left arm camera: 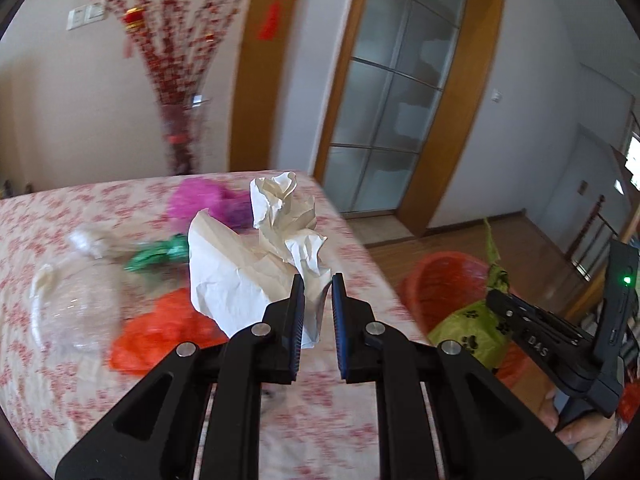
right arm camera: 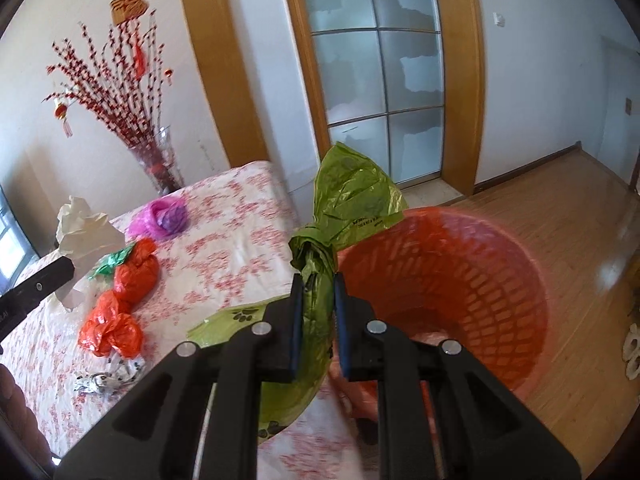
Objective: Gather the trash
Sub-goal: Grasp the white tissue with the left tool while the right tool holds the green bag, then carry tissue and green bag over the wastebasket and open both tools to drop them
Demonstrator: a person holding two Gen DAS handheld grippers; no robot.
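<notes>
Left gripper (left arm camera: 318, 280): matte black plastic body with 2 straight, flat fingers (left arm camera: 297, 320); inner faces carry dark blue, finely ribbed pads. 4 round silver pivot pins sit on the linkage arms, 2 per side. Each outer arm has a triangular cut-out, and pale rails show between the arms.

Right gripper (right arm camera: 316, 280): same build, black with blue ribbed pads and 4 silver pins. Seen from the left wrist view, its side is a black housing with a lit green indicator, small screws and white lettering "DAS". Bare skin of the right hand (left arm camera: 576, 428) shows beneath it.
</notes>
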